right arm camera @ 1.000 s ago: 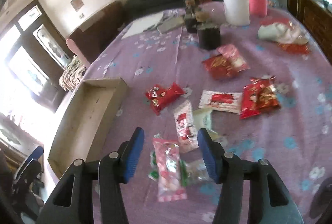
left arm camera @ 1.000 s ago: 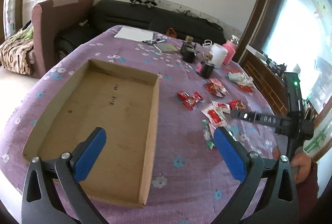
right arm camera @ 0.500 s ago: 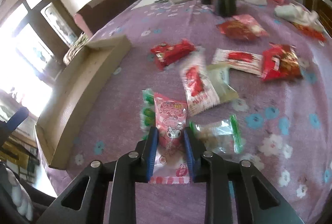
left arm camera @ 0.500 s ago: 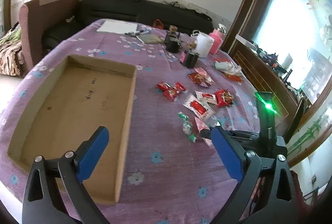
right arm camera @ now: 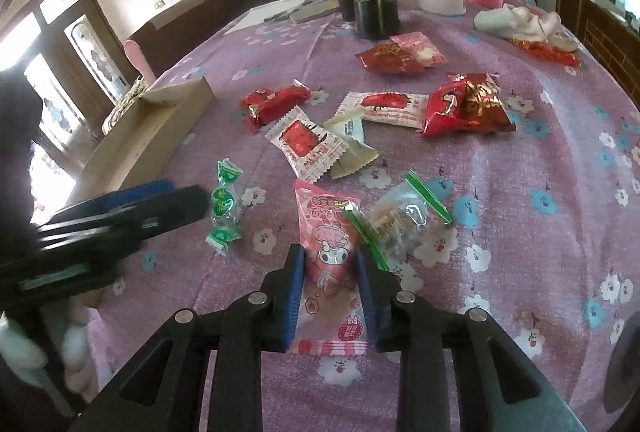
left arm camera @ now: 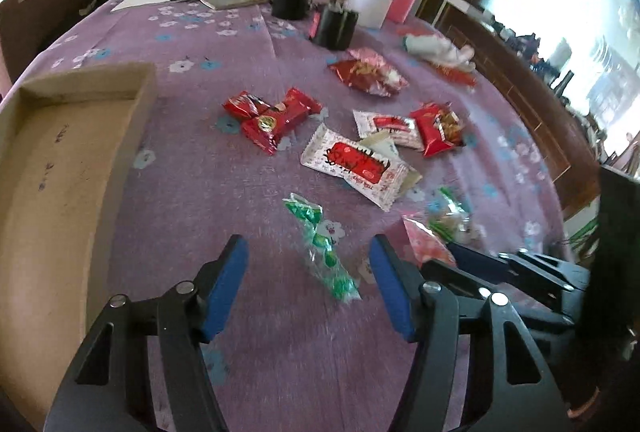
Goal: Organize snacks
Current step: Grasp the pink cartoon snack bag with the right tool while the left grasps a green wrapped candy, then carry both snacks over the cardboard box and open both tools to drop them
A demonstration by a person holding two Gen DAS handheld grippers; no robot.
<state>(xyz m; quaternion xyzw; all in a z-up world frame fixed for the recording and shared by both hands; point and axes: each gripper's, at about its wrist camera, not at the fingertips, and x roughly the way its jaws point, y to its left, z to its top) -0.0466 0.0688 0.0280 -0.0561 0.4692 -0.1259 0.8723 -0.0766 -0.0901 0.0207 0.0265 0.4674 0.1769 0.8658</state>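
You won't find much legible print here. The pink snack packet [right arm camera: 329, 252] held in your right gripper [right arm camera: 329, 274] carries a cartoon character and red Chinese characters near its lower corner, too small to make out. The white-and-red wrapper [left arm camera: 352, 162] has dark brush-style characters on its red panel, unreadable. The cardboard box [left arm camera: 60, 168] floor bears faint dark handwritten marks, also illegible. The green candies' [right arm camera: 224, 198] round labels are blurred.

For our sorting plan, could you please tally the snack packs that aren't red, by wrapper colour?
White with red label: 2
Pale beige: 1
Pink: 2, one in the right hand-held gripper
Green candy strip: 1
Clear, green-edged: 1
Total: 7
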